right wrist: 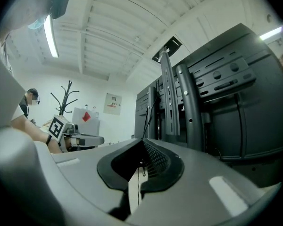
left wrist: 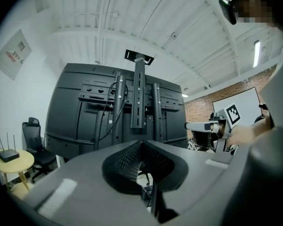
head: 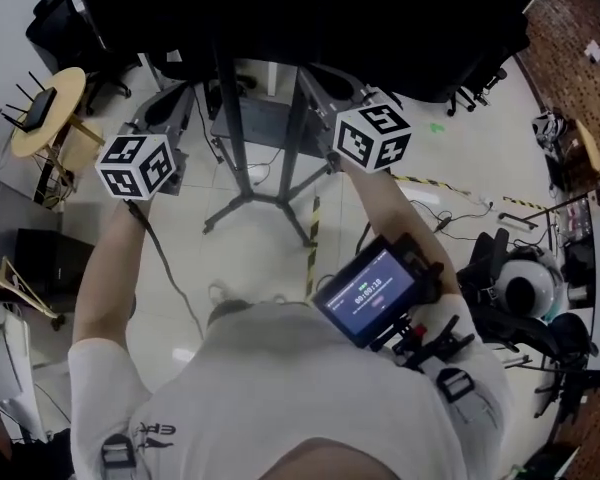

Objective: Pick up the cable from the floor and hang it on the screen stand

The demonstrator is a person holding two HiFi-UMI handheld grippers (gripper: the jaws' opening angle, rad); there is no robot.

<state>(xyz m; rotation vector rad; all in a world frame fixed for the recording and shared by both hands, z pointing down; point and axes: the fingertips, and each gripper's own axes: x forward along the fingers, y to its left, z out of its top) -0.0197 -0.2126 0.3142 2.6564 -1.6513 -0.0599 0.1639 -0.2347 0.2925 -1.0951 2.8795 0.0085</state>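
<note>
The screen stand [head: 232, 108] rises straight ahead of me, with the big black screen [head: 300, 8] on it seen from the back. A thin dark cable [left wrist: 114, 108] hangs down the stand's mounting rails; it also shows as a dark cable [right wrist: 148, 113] in the right gripper view. My left gripper [head: 172, 98] and right gripper [head: 330, 86] are held level on either side of the stand's posts, short of them. In their own views the left gripper [left wrist: 141, 143] and right gripper [right wrist: 142, 140] are shut, jaws tip to tip with nothing between them.
The stand's legs [head: 265, 206] spread over the pale floor, with striped tape [head: 314, 230] and loose wires [head: 450, 213] nearby. At the left are a round table [head: 42, 113] with a router and an office chair [head: 58, 16]. Chairs and gear [head: 525, 286] crowd the right.
</note>
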